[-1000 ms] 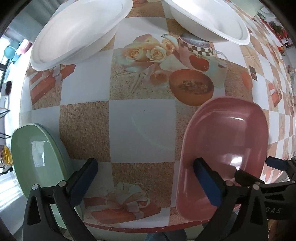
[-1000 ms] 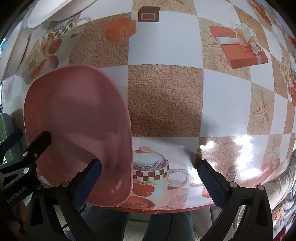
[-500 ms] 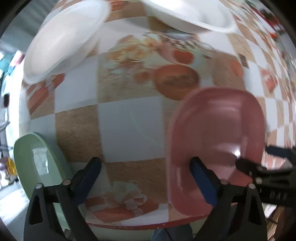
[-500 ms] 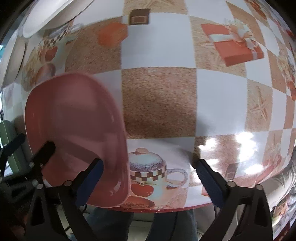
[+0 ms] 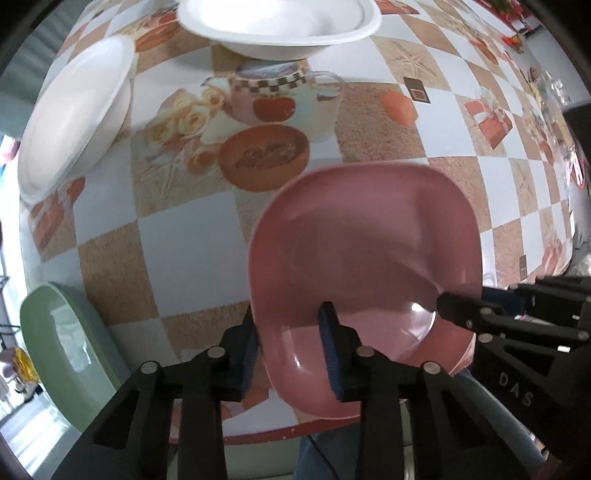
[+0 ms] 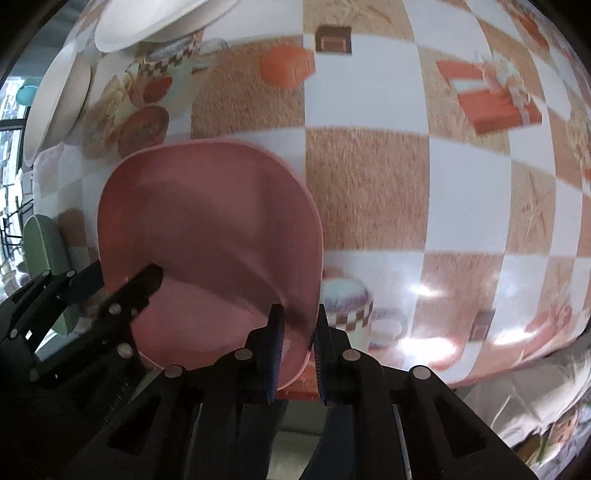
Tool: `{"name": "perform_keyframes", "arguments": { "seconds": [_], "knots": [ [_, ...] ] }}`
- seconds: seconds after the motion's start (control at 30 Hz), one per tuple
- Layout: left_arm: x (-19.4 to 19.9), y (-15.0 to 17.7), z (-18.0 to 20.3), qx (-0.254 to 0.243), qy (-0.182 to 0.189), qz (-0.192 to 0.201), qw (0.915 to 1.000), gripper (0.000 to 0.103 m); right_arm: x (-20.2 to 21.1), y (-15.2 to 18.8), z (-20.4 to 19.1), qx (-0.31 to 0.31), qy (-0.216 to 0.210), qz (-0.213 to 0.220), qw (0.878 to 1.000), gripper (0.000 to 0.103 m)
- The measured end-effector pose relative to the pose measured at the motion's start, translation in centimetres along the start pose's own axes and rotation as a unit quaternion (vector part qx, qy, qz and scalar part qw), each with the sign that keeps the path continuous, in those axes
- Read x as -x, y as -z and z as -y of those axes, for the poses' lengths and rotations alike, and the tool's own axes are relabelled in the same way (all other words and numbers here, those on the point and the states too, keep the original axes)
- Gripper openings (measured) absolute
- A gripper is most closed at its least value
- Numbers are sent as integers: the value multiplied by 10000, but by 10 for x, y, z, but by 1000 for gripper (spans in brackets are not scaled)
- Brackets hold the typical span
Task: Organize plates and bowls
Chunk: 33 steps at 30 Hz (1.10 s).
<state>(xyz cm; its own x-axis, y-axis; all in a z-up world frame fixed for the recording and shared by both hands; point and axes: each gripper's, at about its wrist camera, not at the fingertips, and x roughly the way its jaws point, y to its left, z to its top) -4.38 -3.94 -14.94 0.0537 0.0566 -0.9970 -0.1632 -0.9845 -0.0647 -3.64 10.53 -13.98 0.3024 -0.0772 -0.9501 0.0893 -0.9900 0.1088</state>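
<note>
A pink plate [image 5: 365,251] lies at the table's near edge, also in the right wrist view [image 6: 207,236]. My left gripper [image 5: 291,350] is shut on its left rim, one finger inside and one outside. My right gripper [image 6: 299,347] is shut on its right rim the same way. A green plate [image 5: 62,343] lies to the left at the table edge, seen edge-on in the right wrist view [image 6: 44,240]. Two white bowls [image 5: 280,22] [image 5: 77,110] stand at the far side.
The table [image 6: 365,184] has a checked cloth printed with teapots, roses and gift boxes. Its near edge [image 5: 266,435] runs just under both grippers. The white bowls also show at the top left of the right wrist view [image 6: 155,22].
Both grippers were open beside the pink plate. They have moved in and closed on its opposite rims, left on the left rim, right on the right rim.
</note>
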Motion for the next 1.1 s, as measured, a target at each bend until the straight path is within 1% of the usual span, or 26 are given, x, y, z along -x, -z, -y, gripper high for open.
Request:
{"name": "perform_keyframes", "arguments": {
  "seconds": [0.13,0.33,0.47,0.6,0.73,0.77,0.87,0.93,1.07,1.1],
  "knots": [
    [11,5,7,-114,-158,118,9997,33,4,7,-9,136,40,-77,9999,17],
    [36,8,3,48,-235,356,9991,33,23,7,-31,372,-2,-28,9993,17],
    [53,15,-11,265,-318,579,9975,33,36,7,-59,629,25,56,9980,17],
    [66,25,-27,547,-332,687,9956,33,47,2,-90,893,35,149,9959,17],
    [78,33,-43,782,-435,801,9928,33,52,-2,-126,1194,71,204,9926,17],
    [80,39,-41,832,-459,820,9921,33,54,-3,-135,1276,70,208,9916,17],
    [88,51,-60,1085,-536,879,9887,33,56,-5,-170,1561,68,210,9875,17],
    [91,63,-83,1260,-566,902,9863,33,57,-6,-190,1739,73,208,9845,17],
    [94,78,-114,1629,-624,900,9805,33,50,-3,-230,2006,4,97,9796,17],
    [90,77,-129,1685,-636,888,9796,33,47,1,-234,2025,-29,63,9793,17]
  ]
}}
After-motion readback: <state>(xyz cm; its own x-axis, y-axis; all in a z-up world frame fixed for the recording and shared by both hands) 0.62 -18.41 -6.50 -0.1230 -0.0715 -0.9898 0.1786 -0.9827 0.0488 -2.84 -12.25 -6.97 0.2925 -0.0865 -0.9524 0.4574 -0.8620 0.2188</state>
